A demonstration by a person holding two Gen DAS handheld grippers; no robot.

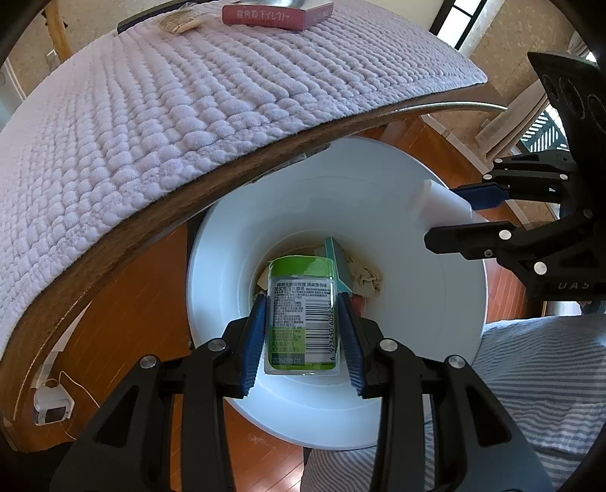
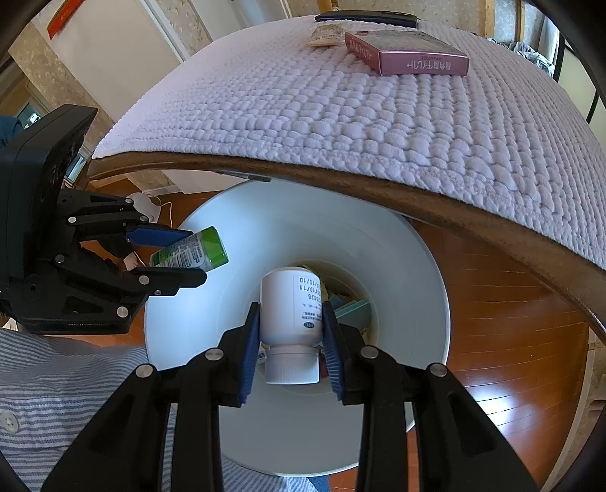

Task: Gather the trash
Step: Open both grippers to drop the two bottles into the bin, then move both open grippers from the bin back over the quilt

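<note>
Both claws hang over the mouth of a round white bin point(image 1: 435, 302) that stands on the wooden floor at the near edge of the counter point(image 2: 378, 178), so each held item has the bin straight below it. The left claw point(image 1: 301, 321) is clamped on a small green-labelled container point(image 1: 301, 314), a smooth clear plastic tub with a barcode, its long axis running along the fingers. The right claw point(image 2: 289, 329) is closed on a glossy white pill bottle point(image 2: 289, 314), ribbed cap toward the camera. Crumpled paper and a teal box already lie at the bin's bottom. Far back on the counter's quilted lilac cloth point(image 1: 189, 113) rest a pink box point(image 2: 409, 56) and a small packet point(image 2: 327, 34).
</note>
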